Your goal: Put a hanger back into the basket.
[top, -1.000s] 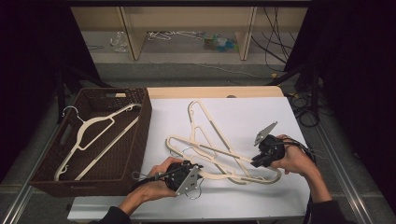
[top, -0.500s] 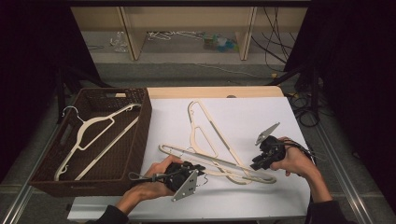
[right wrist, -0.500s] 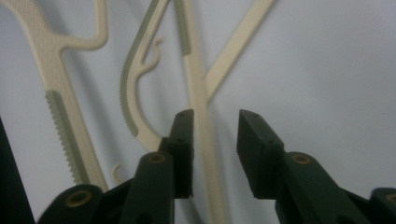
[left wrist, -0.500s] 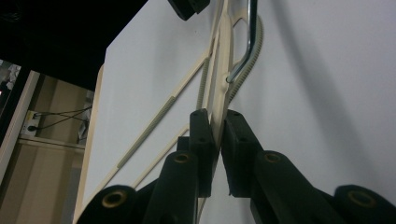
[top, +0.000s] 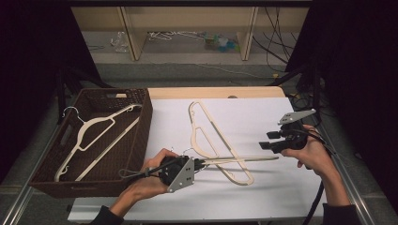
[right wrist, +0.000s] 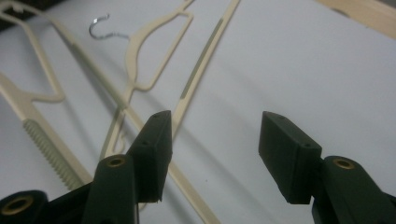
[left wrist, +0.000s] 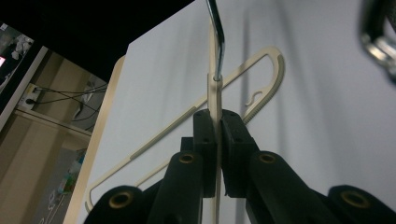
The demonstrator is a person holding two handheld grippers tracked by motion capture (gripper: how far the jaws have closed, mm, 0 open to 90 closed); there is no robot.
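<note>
Two cream hangers remain on the white surface (top: 263, 197), and one already lies in the brown basket (top: 145, 122) off to the left of the left claw (top: 201, 165), so the sorting looks roughly a third done.

That left claw is clenched on the lifted hanger (top: 234, 161), pinching its thin flat body edge-on just below the metal hook (left wrist: 217, 42), which juts ahead of the jaws in the left gripper view. The hanger stretches away from this claw toward the right claw (top: 265, 139), held level and raised off the surface.

Beyond and beneath the left claw, the second hanger (top: 206, 126) rests flat on the surface, untouched.

The right claw has just been opening and now stands released, its jaws spread with nothing between them; the far end of the lifted hanger sits just beside and below it, no longer gripped.

What is left, judging from this: swing the held hanger leftward into the basket, then return for the flat one.
</note>
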